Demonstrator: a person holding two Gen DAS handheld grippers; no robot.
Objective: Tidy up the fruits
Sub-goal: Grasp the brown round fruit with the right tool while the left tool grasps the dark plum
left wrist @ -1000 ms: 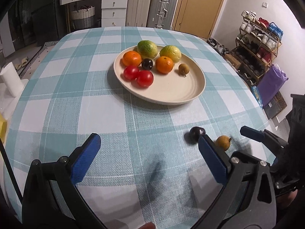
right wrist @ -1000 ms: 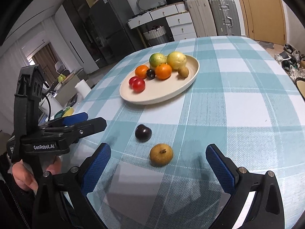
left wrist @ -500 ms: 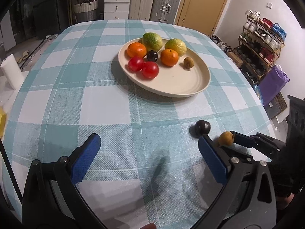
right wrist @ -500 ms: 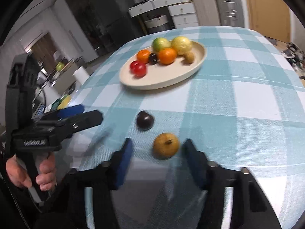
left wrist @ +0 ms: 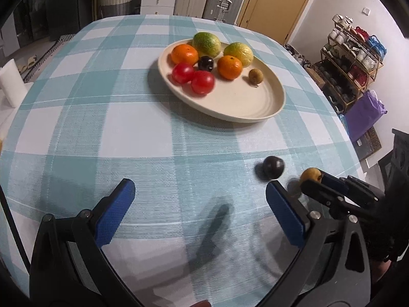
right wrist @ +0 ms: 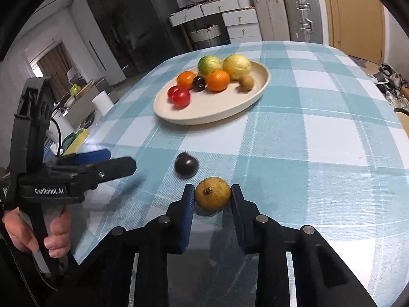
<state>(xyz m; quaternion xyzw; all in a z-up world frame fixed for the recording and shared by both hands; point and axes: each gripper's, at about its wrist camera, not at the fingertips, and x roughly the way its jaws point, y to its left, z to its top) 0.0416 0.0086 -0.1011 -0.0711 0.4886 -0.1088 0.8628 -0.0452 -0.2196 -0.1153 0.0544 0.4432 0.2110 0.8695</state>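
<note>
- Right gripper (right wrist: 212, 197) closed on the yellow-brown fruit (right wrist: 213, 196) at lower centre of the right wrist view; both blue pads against its sides, stalk end facing the camera.
- Round, so no long axis to line up with; fruit sitting squarely between the pads, at or just off the checked tablecloth (right wrist: 319, 140) — cannot tell which.
- Dark plum (right wrist: 186, 165) just beyond and to the upper left of the pinched fruit, near but apart from it.
- Left gripper (left wrist: 199, 208) spread wide and empty, over bare cloth at the bottom of the left wrist view; plum (left wrist: 273, 167) to the upper right of it, nearer its right-hand pad.
- Judged: right gripper the one to carry now, plum left for afterwards.
- Cream plate (right wrist: 204, 117) higher in the frame, well apart from both loose fruits, open cloth between.
- On the plate, grouped at its far side: two oranges, two tomatoes, a green and a yellow citrus, a dark plum, a small brown fruit (right wrist: 246, 83); near half bare.
- In the way: only the plum close by; likely needs a lift clear of it.
</note>
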